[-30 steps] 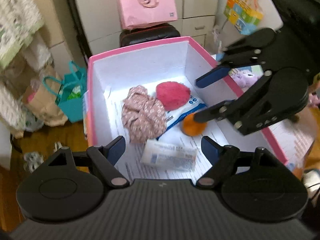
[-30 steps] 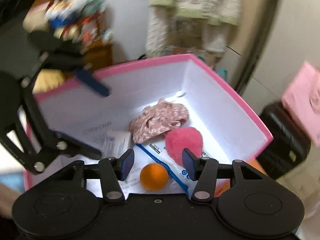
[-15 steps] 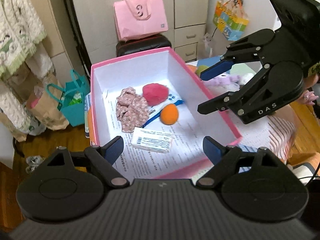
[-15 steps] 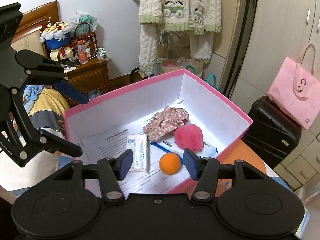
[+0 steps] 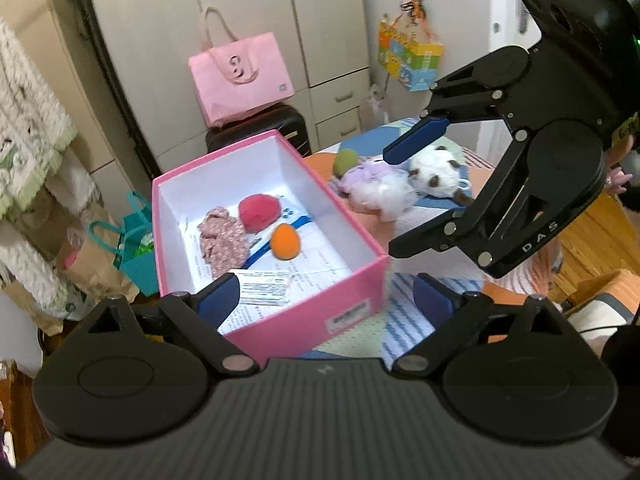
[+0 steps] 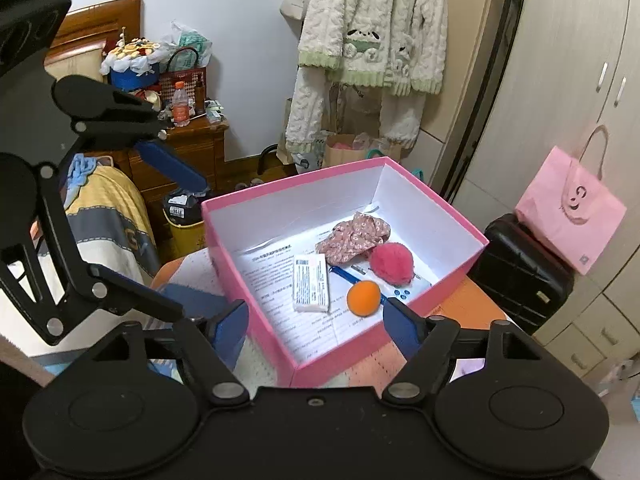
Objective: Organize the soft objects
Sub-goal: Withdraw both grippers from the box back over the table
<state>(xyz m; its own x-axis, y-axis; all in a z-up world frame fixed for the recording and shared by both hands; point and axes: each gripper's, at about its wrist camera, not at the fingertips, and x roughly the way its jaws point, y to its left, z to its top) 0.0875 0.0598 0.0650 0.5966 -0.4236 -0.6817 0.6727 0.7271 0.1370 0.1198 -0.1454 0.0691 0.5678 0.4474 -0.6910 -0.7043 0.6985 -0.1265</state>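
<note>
A pink box [image 5: 352, 280] [image 6: 332, 360] with a white inside holds a floral cloth [image 5: 222, 236] [image 6: 352, 236], a red fluffy ball [image 5: 259, 213] [image 6: 394, 262], an orange ball [image 5: 285, 242] [image 6: 363, 298] and a white tissue pack [image 5: 264, 286] [image 6: 311, 288]. Right of the box on the table lie a green ball [image 5: 346, 162], a lilac-white plush [image 5: 376, 190] and a white-brown plush [image 5: 434, 172]. My left gripper [image 5: 326, 294] [image 6: 196, 248] and right gripper [image 6: 316, 326] [image 5: 390, 202] hover above the box's near end. Both sets of jaws are opening, with nothing between them.
A pink paper bag [image 5: 240, 76] [image 6: 572, 208] rests on a black suitcase [image 6: 520, 268] before the wardrobe. Fleece garments [image 6: 372, 32] hang on the wall above paper bags [image 5: 100, 264] on the floor. A wooden cabinet [image 6: 188, 148] and a bed [image 6: 108, 208] stand behind the table.
Both grippers have drawn back and upward from inside the box, and their jaws have widened. The whole box and the plush toys beside it have come into view.
</note>
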